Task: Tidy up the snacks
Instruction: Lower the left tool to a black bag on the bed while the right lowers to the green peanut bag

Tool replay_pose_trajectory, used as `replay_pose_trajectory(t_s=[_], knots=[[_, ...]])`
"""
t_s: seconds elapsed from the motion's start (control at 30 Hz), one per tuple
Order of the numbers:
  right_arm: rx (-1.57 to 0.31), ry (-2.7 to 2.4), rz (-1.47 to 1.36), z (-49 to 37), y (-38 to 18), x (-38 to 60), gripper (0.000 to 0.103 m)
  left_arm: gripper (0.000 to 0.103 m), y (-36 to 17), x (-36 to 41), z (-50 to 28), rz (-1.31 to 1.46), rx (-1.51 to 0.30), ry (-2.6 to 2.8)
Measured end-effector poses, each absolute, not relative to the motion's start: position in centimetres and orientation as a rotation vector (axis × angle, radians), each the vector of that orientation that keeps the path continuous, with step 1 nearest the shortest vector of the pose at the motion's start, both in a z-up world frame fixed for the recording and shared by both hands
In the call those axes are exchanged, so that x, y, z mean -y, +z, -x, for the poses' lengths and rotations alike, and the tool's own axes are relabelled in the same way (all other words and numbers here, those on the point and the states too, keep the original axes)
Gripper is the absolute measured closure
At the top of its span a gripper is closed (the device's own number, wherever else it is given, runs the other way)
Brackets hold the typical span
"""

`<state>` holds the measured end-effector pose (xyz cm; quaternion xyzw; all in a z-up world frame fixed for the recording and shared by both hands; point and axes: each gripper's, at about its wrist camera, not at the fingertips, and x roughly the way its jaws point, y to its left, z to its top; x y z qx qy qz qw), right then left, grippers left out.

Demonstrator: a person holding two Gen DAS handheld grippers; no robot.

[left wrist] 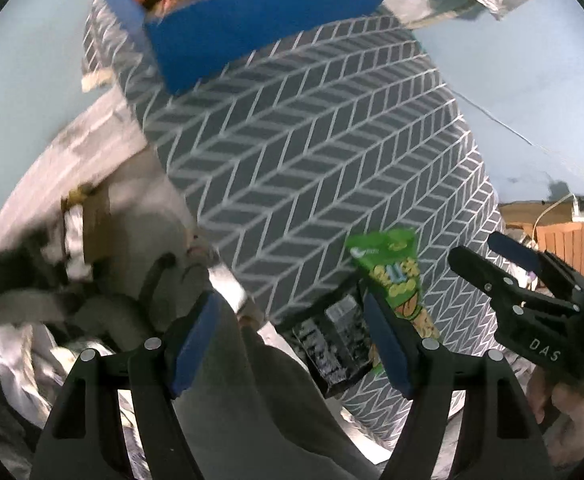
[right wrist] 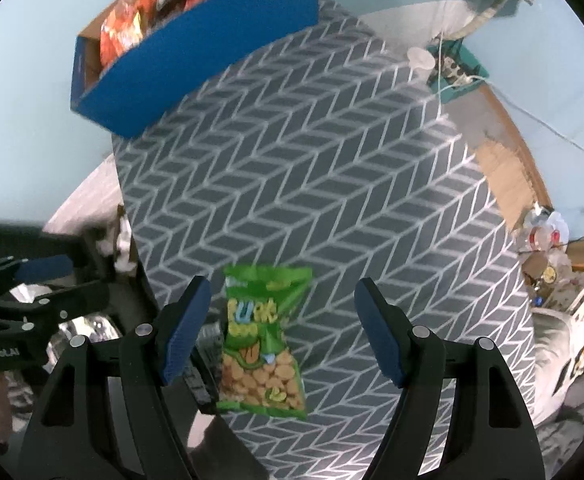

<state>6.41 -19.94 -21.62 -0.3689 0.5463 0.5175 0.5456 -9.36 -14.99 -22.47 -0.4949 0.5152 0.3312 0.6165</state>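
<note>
Right wrist view shows the green snack bag (right wrist: 264,344) lying flat on the table (right wrist: 332,184), near its close edge, beside a dark packet (right wrist: 206,360). I judge I should lower straight, pinch the bag's middle, then carry it to the blue box (right wrist: 196,56) at the far end. My right gripper (right wrist: 282,332) hovers over it, released; the left gripper (left wrist: 288,344) is also released, off the table edge.

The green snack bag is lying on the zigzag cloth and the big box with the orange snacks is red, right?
Not quite. The box holding the orange snacks is blue, not red; the right wrist view shows it plainly. The green snack bag does lie on the zigzag cloth.
</note>
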Motion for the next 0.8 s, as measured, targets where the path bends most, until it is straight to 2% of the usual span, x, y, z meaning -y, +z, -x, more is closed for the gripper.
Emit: replay_pose_trajectory(t_s=[0.3,0.63,0.7,0.8], knots=[[-1.382,1.214,0.895,-5.3,-26.0,21.5,0.028,0.027,-25.2,17.5,10.7,1.238,-1.164,0.836],[-1.368,1.23,0.982,-3.5,-28.6,21.3,0.028,0.027,-27.8,19.1,11.3,1.349,-1.149,0.883],[-1.364,1.238,0.994,-2.9,-29.2,20.7,0.03,0.027,-28.2,19.4,11.3,1.372,-1.148,0.888],[-1.374,1.256,1.014,-2.6,-29.8,20.7,0.046,0.025,-28.6,19.9,11.1,1.399,-1.143,0.889]])
